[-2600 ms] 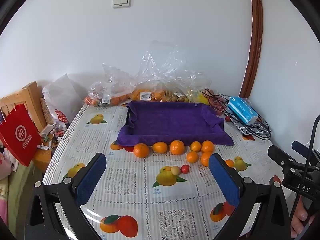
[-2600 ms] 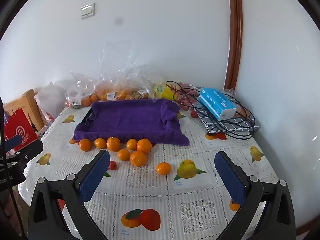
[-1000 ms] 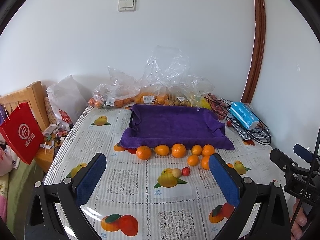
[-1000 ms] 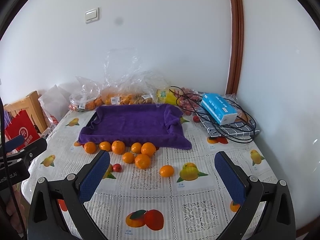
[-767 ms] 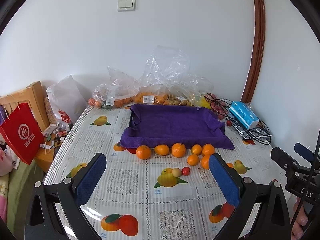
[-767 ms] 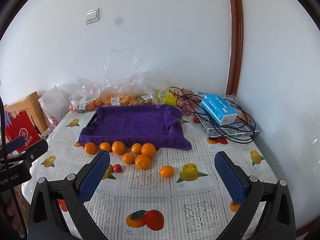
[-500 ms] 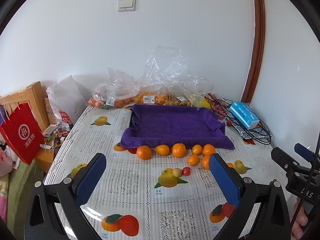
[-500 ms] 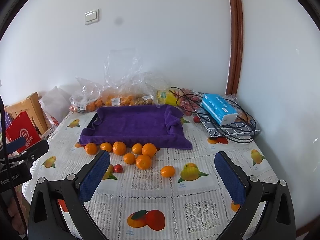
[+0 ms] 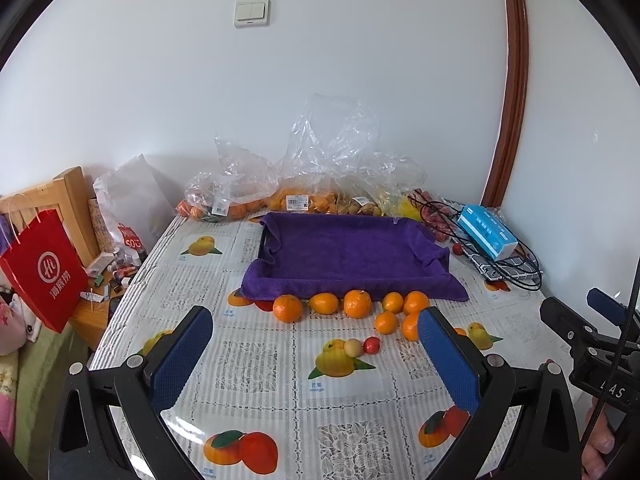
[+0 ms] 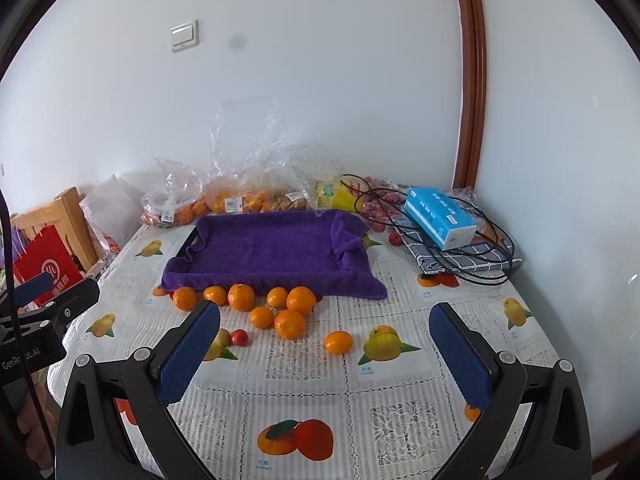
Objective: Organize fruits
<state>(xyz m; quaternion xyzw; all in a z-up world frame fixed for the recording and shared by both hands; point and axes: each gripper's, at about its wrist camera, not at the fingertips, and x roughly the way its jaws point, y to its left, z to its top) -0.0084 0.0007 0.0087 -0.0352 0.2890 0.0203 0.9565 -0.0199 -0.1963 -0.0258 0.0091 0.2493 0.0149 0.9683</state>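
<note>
Hovering above table (image 9: 248, 364), left gripper (image 9: 316, 344) and right gripper (image 10: 324, 338), both jaws wide apart, holding nothing. Oranges (image 10: 290, 323) in loose row just before purple tray (image 10: 272, 252) front edge. One orange (image 10: 338, 342) apart, nearer than tray. Small red fruit (image 9: 371, 345) nearer too.

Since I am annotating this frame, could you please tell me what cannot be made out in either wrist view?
- Lone orange: in the left wrist view the left gripper finger mostly hides it.
- Pale round fruit: mostly behind a right gripper finger in the right wrist view.
- Bagged fruit: plastic glare blurs counts.
- Tray: purple towel covers nearly all.
</note>
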